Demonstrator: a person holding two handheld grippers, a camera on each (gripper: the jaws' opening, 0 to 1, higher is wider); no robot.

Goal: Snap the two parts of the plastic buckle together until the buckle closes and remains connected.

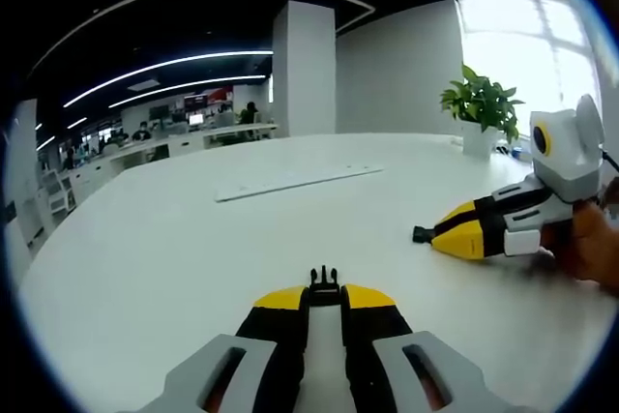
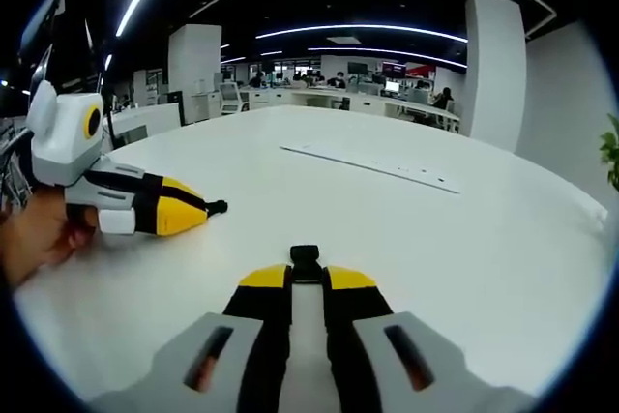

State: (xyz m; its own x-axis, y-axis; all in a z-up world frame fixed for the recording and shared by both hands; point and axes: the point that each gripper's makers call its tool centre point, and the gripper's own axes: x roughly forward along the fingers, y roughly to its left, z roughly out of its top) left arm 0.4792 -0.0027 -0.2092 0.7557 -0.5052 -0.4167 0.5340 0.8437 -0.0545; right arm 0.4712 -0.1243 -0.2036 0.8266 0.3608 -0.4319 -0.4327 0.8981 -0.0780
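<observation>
White table, half-hidden buckle parts

Open-plan office: desk rows w/ monitors, seated staff, strip ceiling lights, big white table.

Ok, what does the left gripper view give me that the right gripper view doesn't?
Left gripper view: the left claw shut on the pronged buckle half, with a bright window behind. Right gripper view: the right claw shut on the blocky buckle half. Shared: the white table, the long flat strip lying on it, and the opposite claw coming in from the side, with the two halves apart.
</observation>
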